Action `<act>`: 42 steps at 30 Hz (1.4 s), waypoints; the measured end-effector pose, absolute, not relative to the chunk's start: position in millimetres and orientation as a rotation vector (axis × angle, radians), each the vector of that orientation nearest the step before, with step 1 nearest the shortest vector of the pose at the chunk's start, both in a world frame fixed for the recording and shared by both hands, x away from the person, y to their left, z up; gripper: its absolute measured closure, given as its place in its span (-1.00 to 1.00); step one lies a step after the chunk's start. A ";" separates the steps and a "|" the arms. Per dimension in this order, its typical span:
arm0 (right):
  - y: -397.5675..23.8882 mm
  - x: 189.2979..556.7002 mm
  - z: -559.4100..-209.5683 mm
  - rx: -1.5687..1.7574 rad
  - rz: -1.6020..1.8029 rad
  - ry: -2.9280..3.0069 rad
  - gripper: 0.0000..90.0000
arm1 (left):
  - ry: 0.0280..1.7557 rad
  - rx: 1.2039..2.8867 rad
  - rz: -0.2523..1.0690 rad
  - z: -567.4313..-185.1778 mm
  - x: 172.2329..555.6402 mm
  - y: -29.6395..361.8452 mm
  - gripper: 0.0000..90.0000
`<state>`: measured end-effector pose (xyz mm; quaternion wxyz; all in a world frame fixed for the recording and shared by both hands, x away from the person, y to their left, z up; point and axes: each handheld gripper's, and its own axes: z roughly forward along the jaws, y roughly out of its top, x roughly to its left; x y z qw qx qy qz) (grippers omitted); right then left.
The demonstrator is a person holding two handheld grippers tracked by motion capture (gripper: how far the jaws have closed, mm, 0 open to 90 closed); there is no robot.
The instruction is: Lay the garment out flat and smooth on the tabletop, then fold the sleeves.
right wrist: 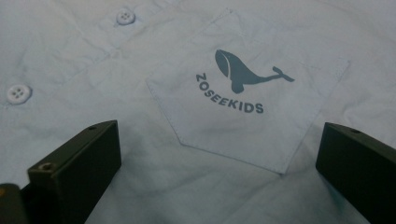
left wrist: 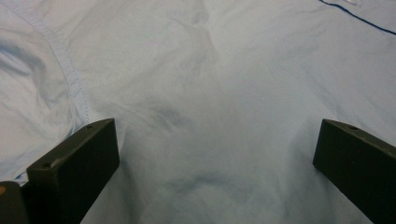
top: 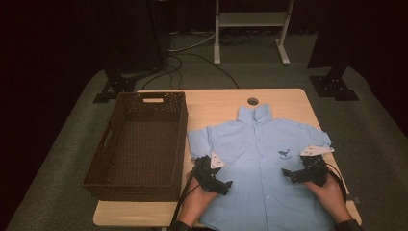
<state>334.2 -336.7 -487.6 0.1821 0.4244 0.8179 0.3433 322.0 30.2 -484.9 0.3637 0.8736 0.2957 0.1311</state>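
A light blue short-sleeved shirt [top: 257, 159] lies flat and face up on the wooden table [top: 211, 103], collar toward the far edge. My left gripper [top: 225, 186] hovers open over the shirt's left side, close to the cloth [left wrist: 210, 93], jaws wide apart with nothing between them. My right gripper [top: 287, 174] is open over the chest pocket [right wrist: 247, 93], which carries a whale print and the word ZOSEEKIDS. Two white buttons [right wrist: 125, 17] show along the placket. A hand holds each gripper from the near edge.
A dark woven basket [top: 139, 144] stands empty on the table's left side, right beside the shirt's sleeve. A cable hole [top: 252, 101] sits in the tabletop beyond the collar. Stand legs [top: 332, 84] and cables lie on the floor behind.
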 end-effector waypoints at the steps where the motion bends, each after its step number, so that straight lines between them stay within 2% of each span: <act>1: -339.3 332.8 -487.9 1.207 0.976 2.319 -1.00 | 0.761 2.248 0.337 -484.9 322.0 30.2 -1.00; 16: -342.4 329.8 -488.1 1.222 0.976 2.310 -1.00 | 0.779 2.246 0.321 -479.0 325.6 29.8 -1.00; 42: -370.9 320.2 -488.0 1.262 0.959 2.281 -1.00 | 0.748 2.212 0.340 -446.5 341.2 23.6 -1.00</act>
